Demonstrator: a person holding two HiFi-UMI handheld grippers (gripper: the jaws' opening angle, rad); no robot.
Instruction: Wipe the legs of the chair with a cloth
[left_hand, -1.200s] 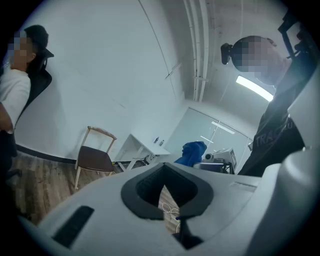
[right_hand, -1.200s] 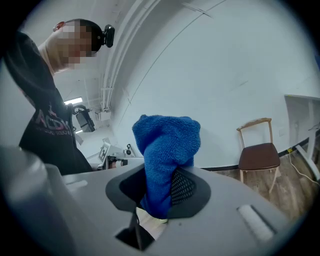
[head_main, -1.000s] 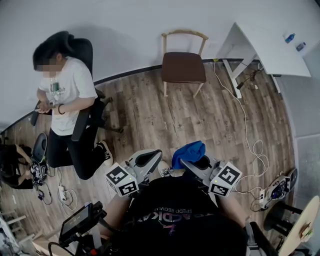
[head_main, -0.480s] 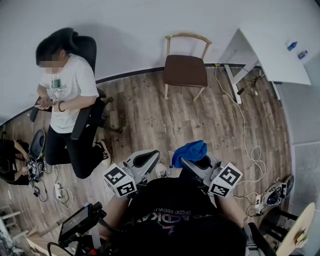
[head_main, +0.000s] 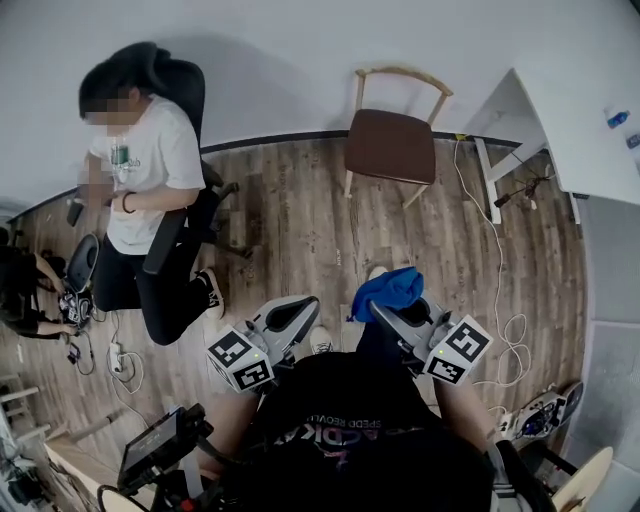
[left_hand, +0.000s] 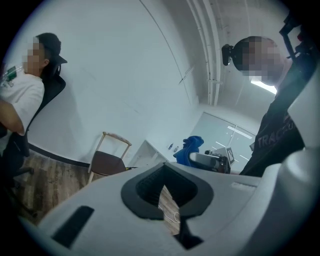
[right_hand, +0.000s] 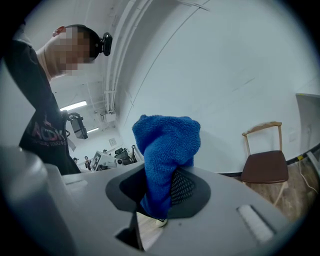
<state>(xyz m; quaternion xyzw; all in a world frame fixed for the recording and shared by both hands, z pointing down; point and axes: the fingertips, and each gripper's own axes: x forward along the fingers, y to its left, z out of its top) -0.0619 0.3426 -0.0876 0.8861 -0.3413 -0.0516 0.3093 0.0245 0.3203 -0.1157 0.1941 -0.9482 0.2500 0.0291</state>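
— Wood floor (head_main: 300, 220), white wall. Stage?
— Approach, I'd judge. Chair (head_main: 392, 145) stands well apart, against the wall.
— Claws?
— Right gripper (head_main: 398, 318) clamped on blue cloth (head_main: 388, 288). Left gripper (head_main: 298, 318) pinched together, empty. Next: close in, get down to a leg.
— Count?
— One chair, one cloth, two grippers.

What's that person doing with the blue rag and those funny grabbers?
The person is getting ready to wipe a chair's legs. The right gripper is shut on the blue cloth, which sticks up out of its jaws. The left gripper is closed and holds nothing. The wooden chair stands by the wall across the wood floor, away from both grippers, so no wiping has begun.
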